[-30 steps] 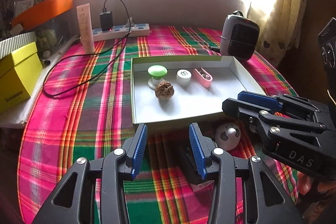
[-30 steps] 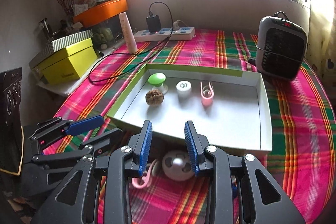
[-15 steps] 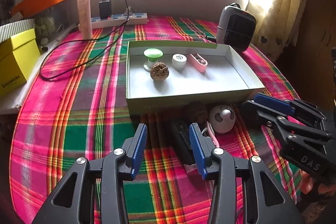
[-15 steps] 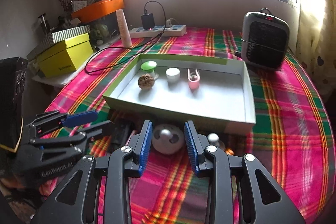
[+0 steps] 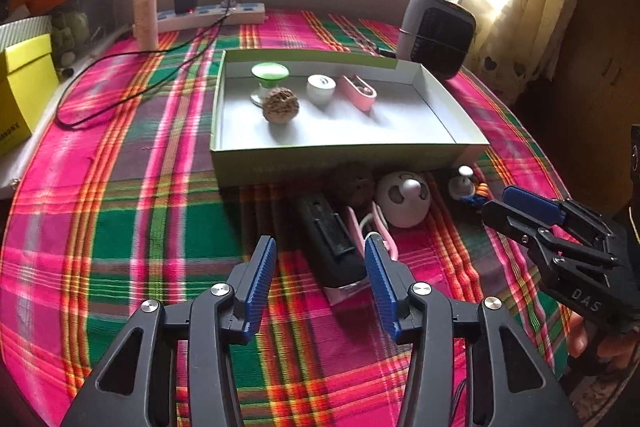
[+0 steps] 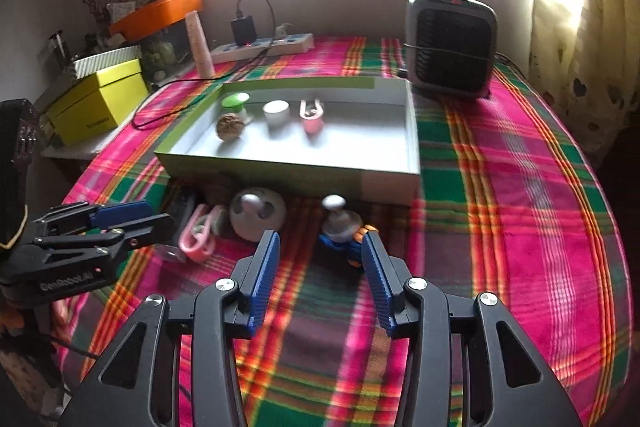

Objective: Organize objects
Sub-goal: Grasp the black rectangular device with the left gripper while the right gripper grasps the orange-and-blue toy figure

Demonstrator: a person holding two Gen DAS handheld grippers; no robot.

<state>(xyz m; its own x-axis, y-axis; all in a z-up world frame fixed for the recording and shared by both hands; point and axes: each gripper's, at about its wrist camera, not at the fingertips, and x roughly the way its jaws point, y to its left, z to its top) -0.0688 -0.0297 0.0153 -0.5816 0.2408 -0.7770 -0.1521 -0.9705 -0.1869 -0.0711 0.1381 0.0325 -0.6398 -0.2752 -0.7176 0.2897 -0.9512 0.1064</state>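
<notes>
Both the left gripper (image 5: 320, 267) and right gripper (image 6: 318, 263) stand wide apart, holding nothing. Against the tray's (image 5: 344, 161) near wall lie a white ball (image 5: 403, 199), black case (image 5: 334, 239), and possibly a walnut (image 5: 354, 181).

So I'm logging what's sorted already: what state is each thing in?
left gripper: open, empty
right gripper: open, empty
box: open-topped
walnut: in box
green-capped piece: in box, upright
white cap: in box
pink clip: in box
white ball: outside, on cloth
black case: outside, lying flat
</notes>
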